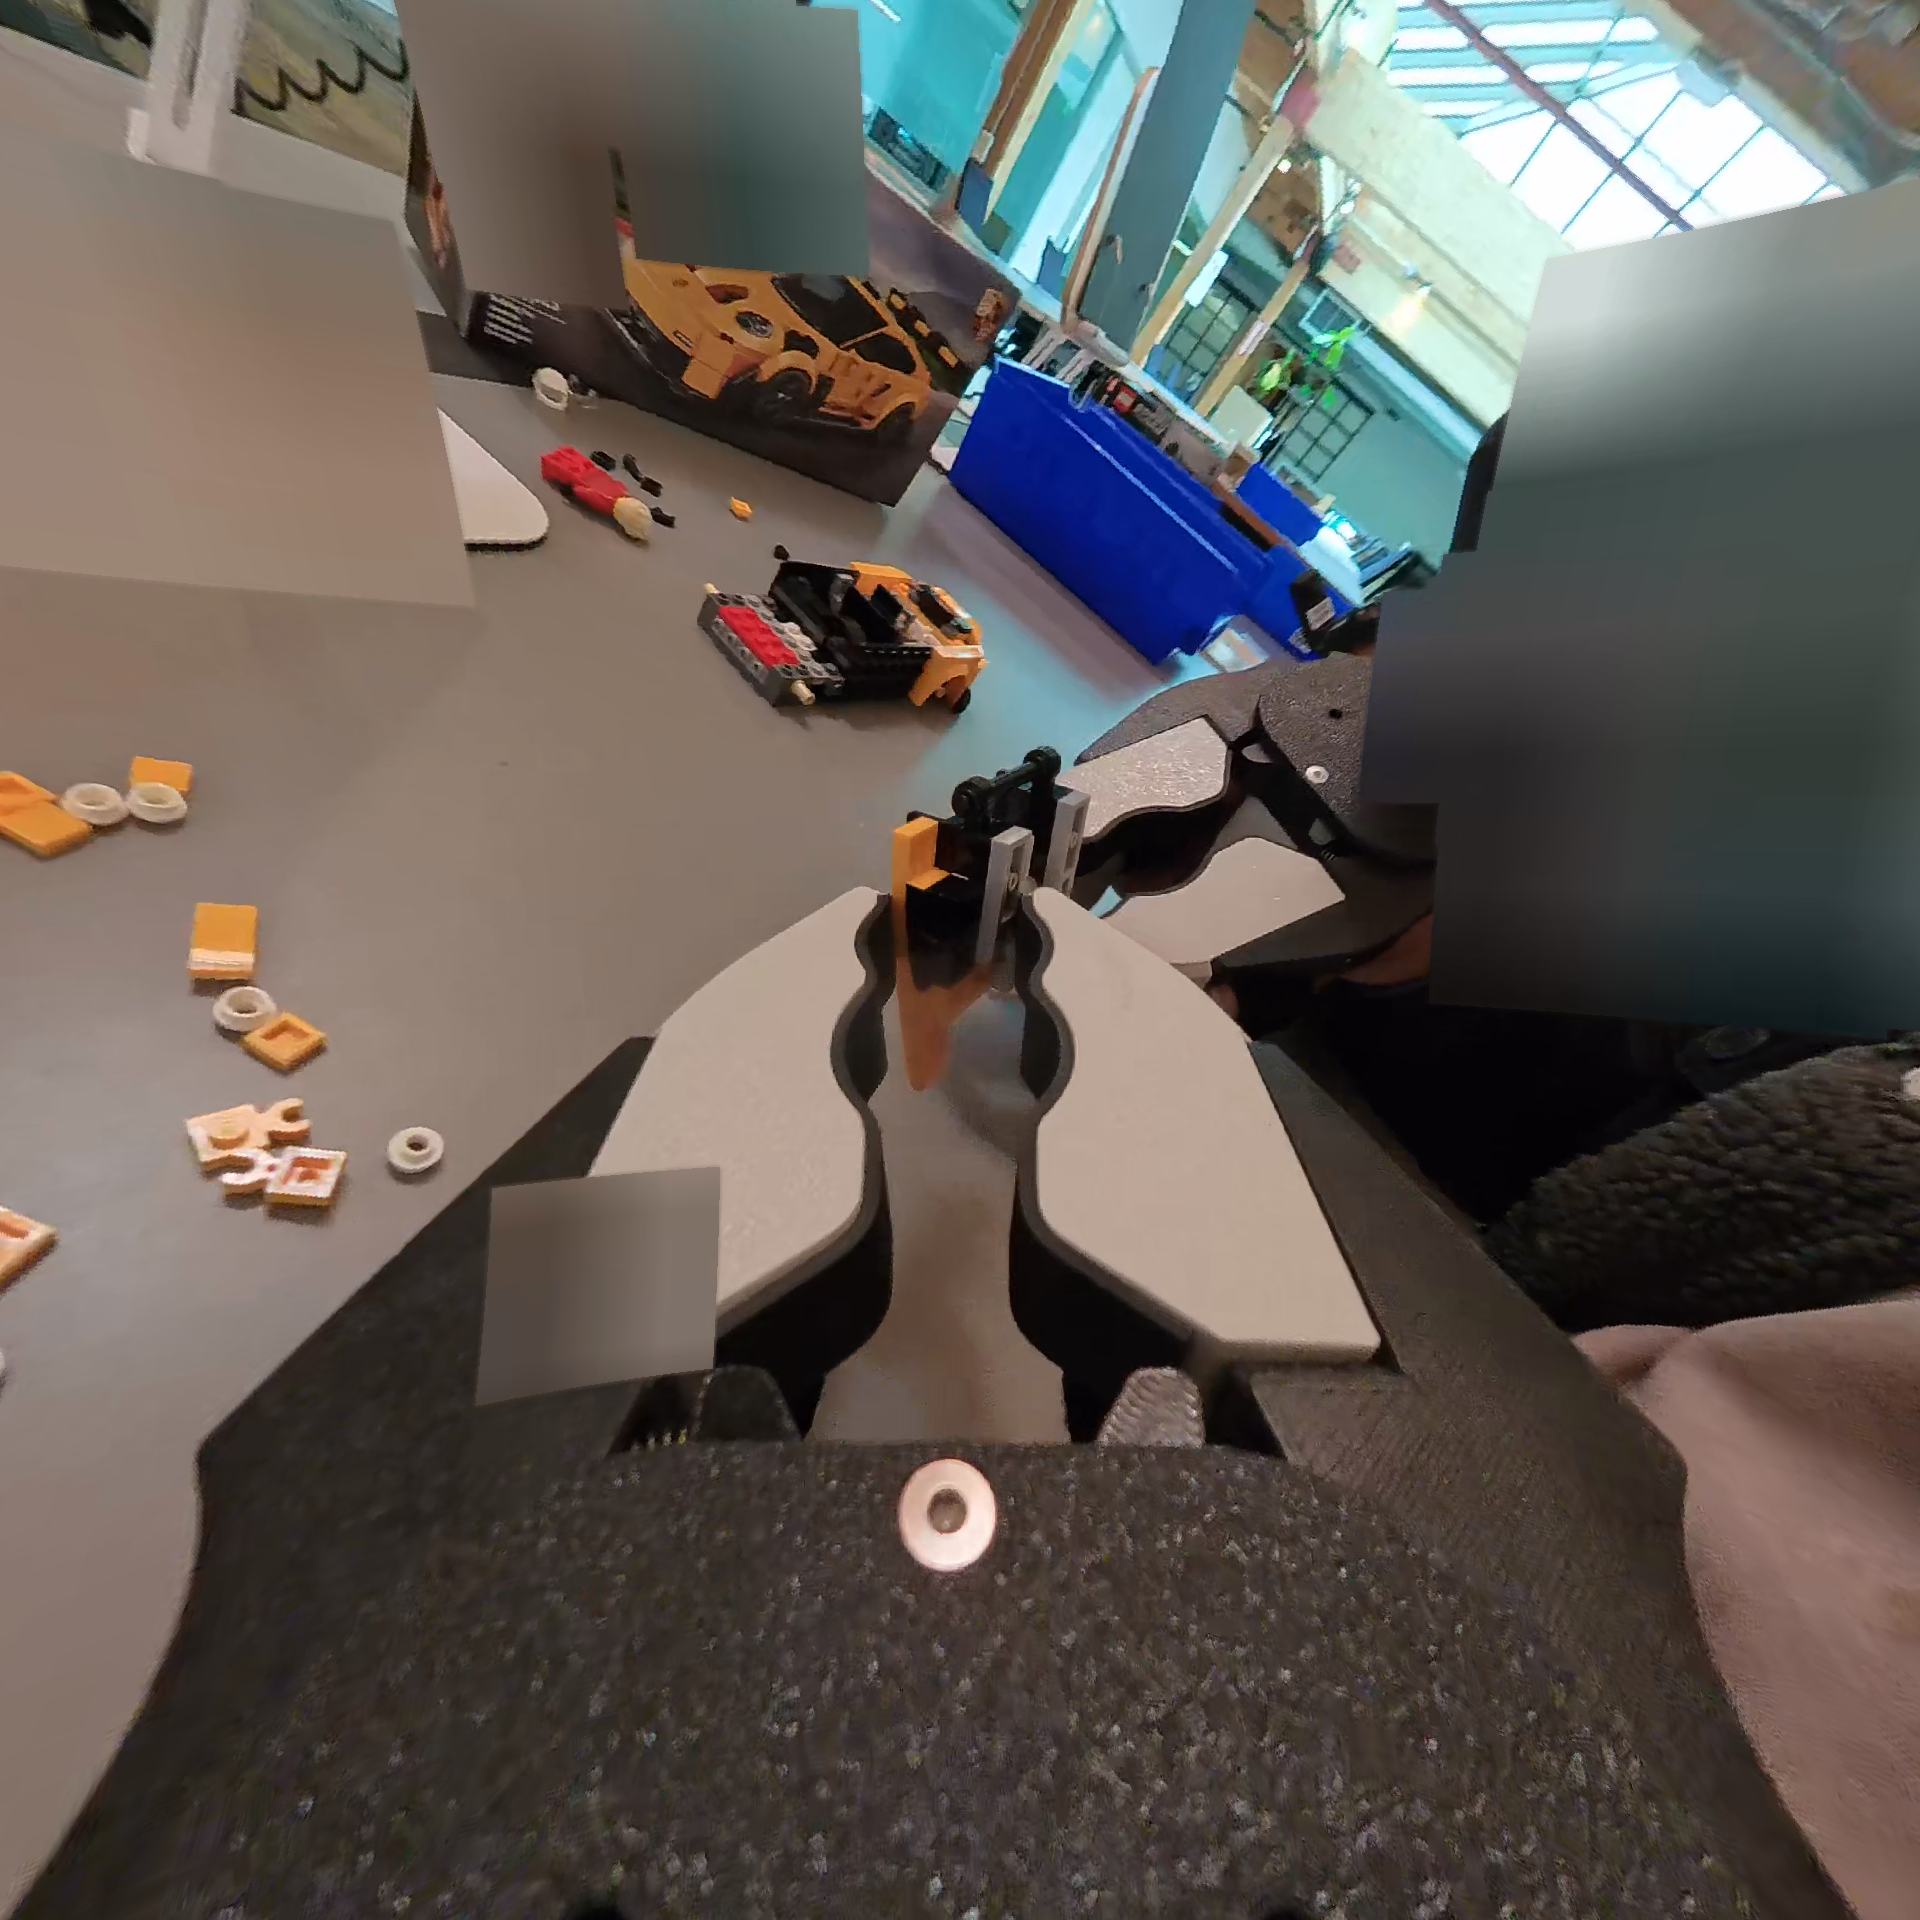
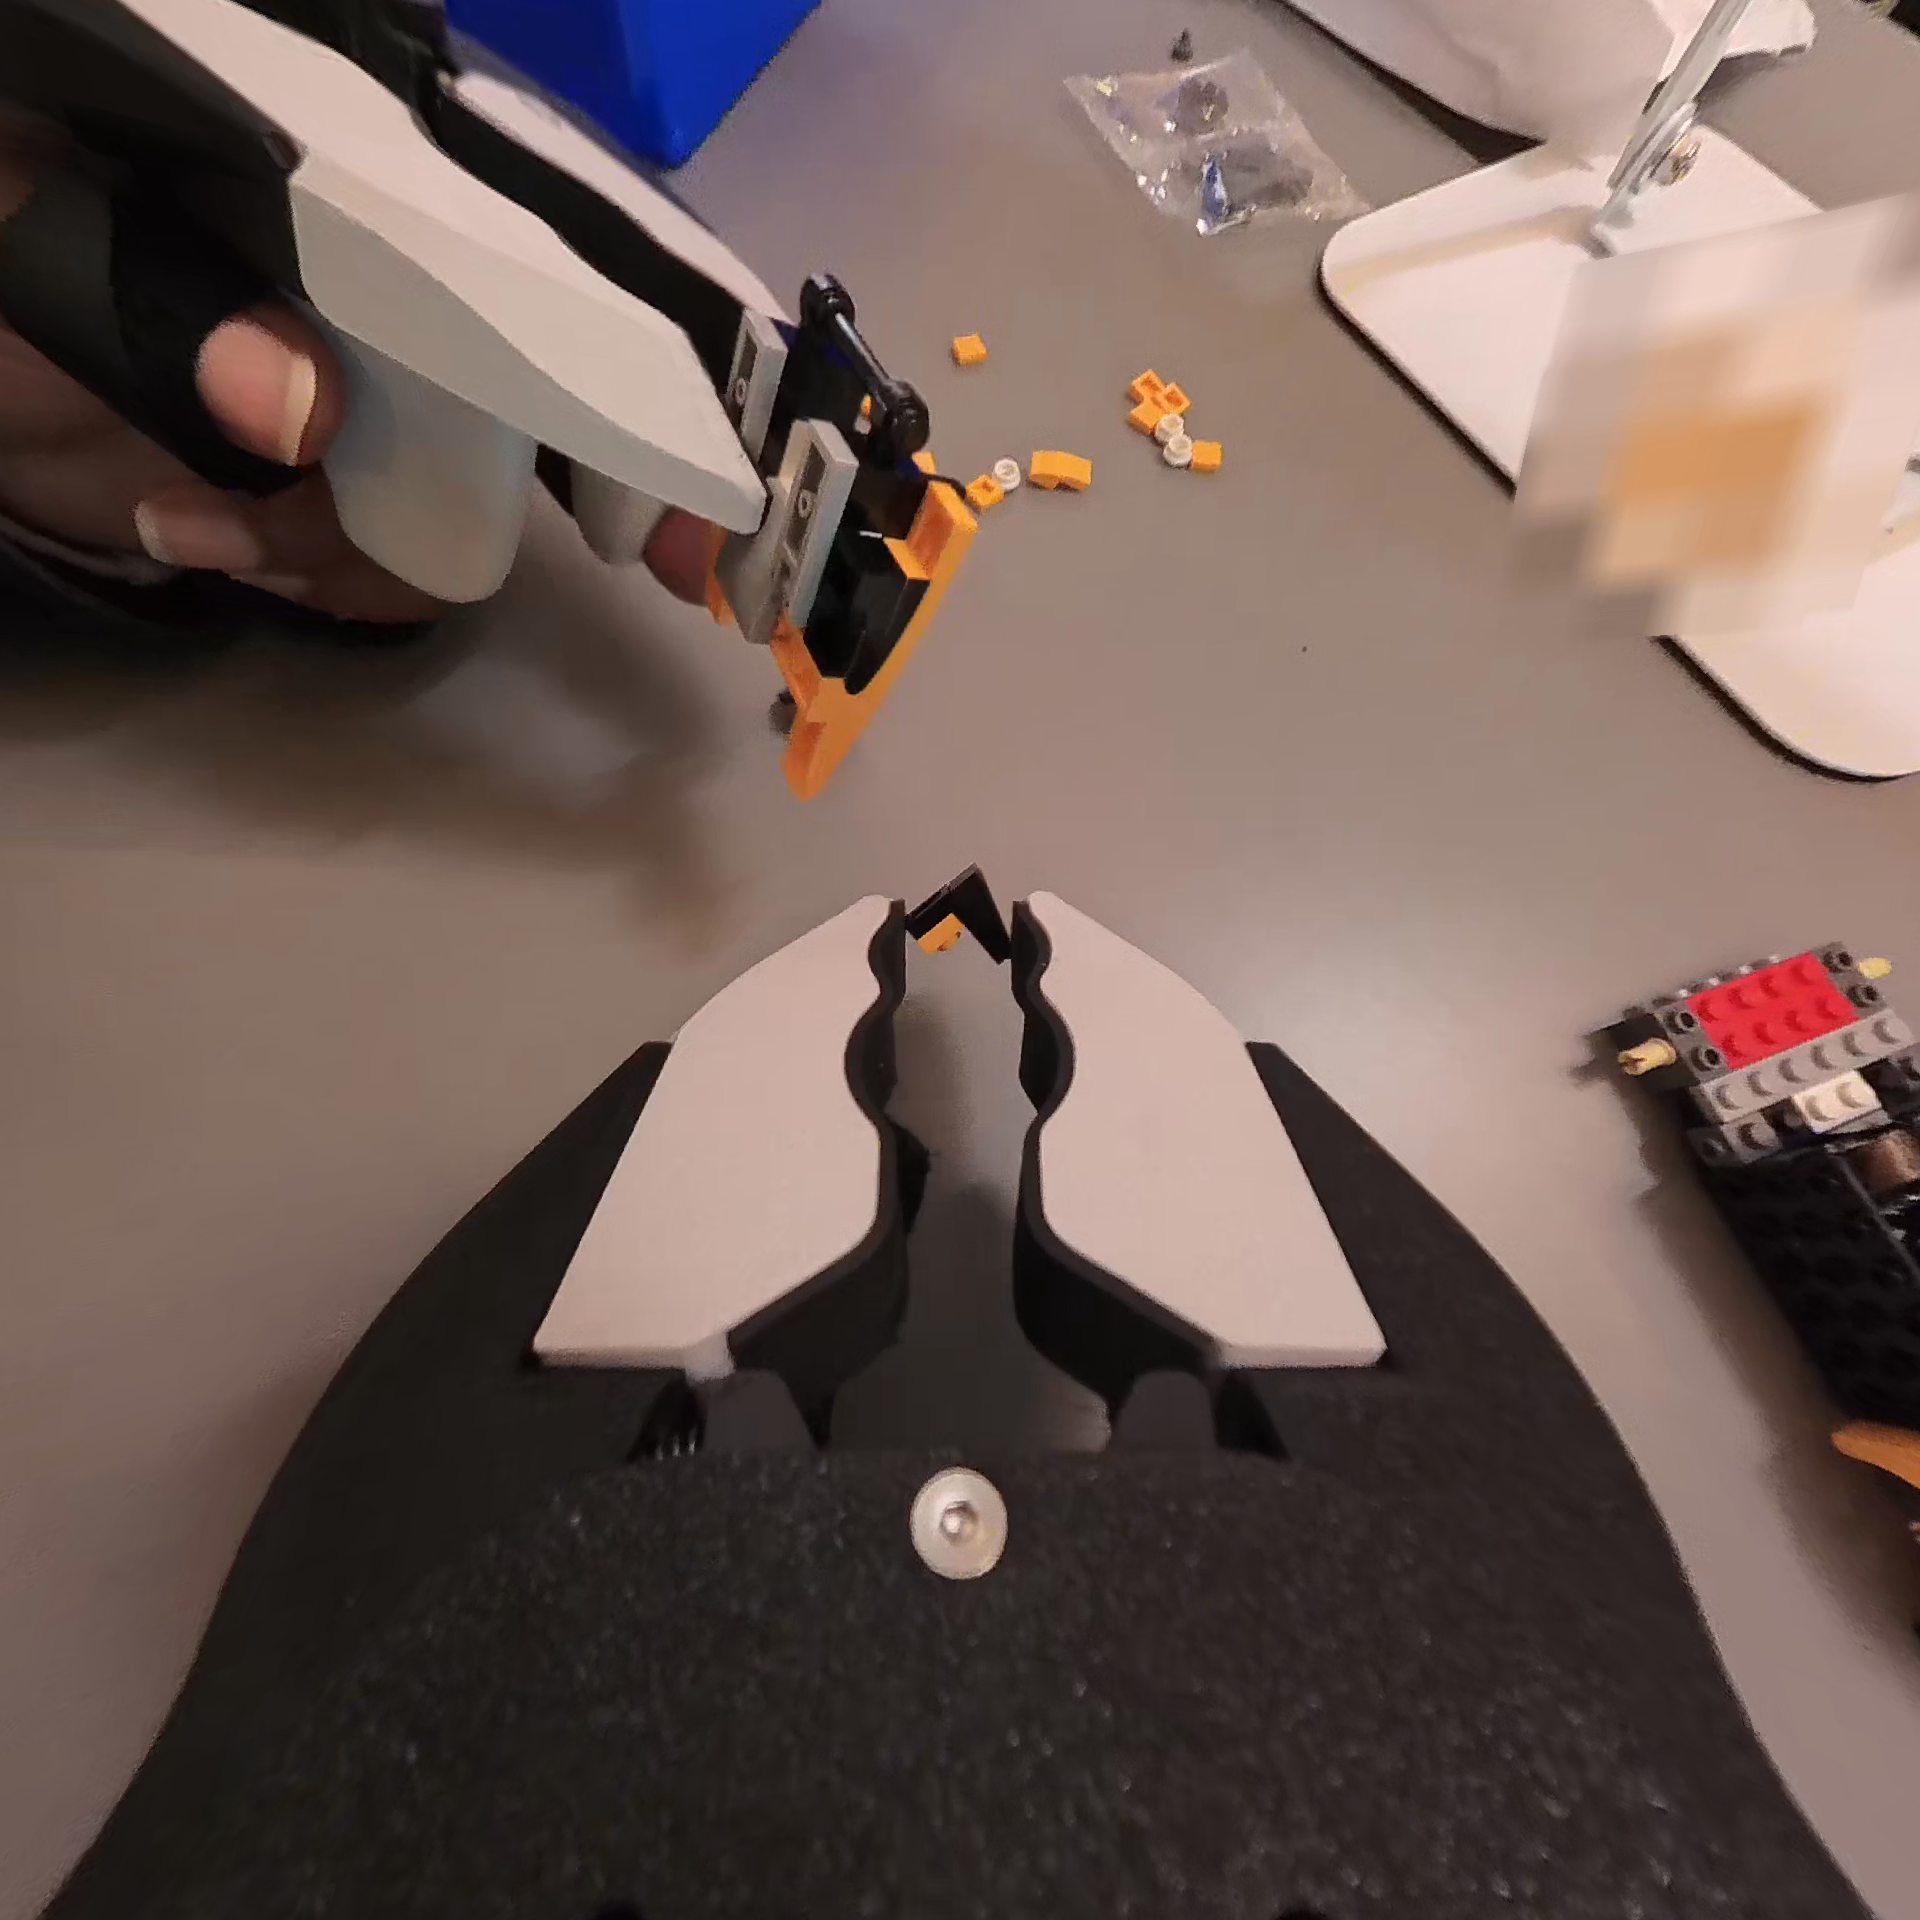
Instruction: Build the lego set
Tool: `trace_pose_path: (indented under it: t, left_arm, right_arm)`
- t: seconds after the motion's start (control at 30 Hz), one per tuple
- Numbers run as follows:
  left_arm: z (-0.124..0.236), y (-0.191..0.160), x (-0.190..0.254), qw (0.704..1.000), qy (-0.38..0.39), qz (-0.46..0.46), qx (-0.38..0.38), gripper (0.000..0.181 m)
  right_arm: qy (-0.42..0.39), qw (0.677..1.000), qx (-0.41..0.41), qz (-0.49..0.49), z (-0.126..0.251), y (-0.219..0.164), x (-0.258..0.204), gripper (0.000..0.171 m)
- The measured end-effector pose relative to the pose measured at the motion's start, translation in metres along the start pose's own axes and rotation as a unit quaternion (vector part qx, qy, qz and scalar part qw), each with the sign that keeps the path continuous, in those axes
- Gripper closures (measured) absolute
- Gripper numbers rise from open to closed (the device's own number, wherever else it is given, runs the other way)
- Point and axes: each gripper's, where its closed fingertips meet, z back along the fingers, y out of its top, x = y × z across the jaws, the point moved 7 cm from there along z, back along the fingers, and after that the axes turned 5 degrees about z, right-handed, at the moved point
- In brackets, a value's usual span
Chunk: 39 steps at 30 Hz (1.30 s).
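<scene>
bright skylight glow; soft shadows – fisheye-warped edges; motion blur right view

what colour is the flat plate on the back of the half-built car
Red, on the half-built car; the plate shows best in the right wrist view.

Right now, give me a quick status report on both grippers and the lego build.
Left gripper shut on orange-and-black subassembly, held off table. Right gripper shut on small black piece. Car chassis waiting on table. Path between them clear.

Ahead and left of the right gripper [image 2: 956,920], which pinches a small piece [image 2: 954,914], the left gripper [image 2: 764,488] holds a sub-assembly [image 2: 842,582] apparently clear of the table [image 2: 1247,727], loose bricks [image 2: 1164,421] beyond, car chassis [image 2: 1787,1081] right.
</scene>
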Motion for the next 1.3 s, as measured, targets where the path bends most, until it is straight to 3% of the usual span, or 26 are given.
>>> trace_pose_path:
  t: [0.5,0.83,1.3]
  left_arm:
    - [0.001,0.001,-0.006,0.997,-0.036,0.073,0.009,0.160]
    - [-0.003,-0.003,0.005,0.989,-0.112,0.094,-0.011,0.160]
    - [-0.004,-0.004,0.019,0.980,-0.179,0.086,-0.018,0.160]
  right_arm:
    - [-0.015,0.985,0.147,0.091,0.027,0.029,-0.014,0.152]
    - [-0.033,0.963,0.209,0.168,0.043,0.038,-0.027,0.152]
    - [-0.013,0.951,0.266,0.159,0.056,0.043,-0.031,0.152]
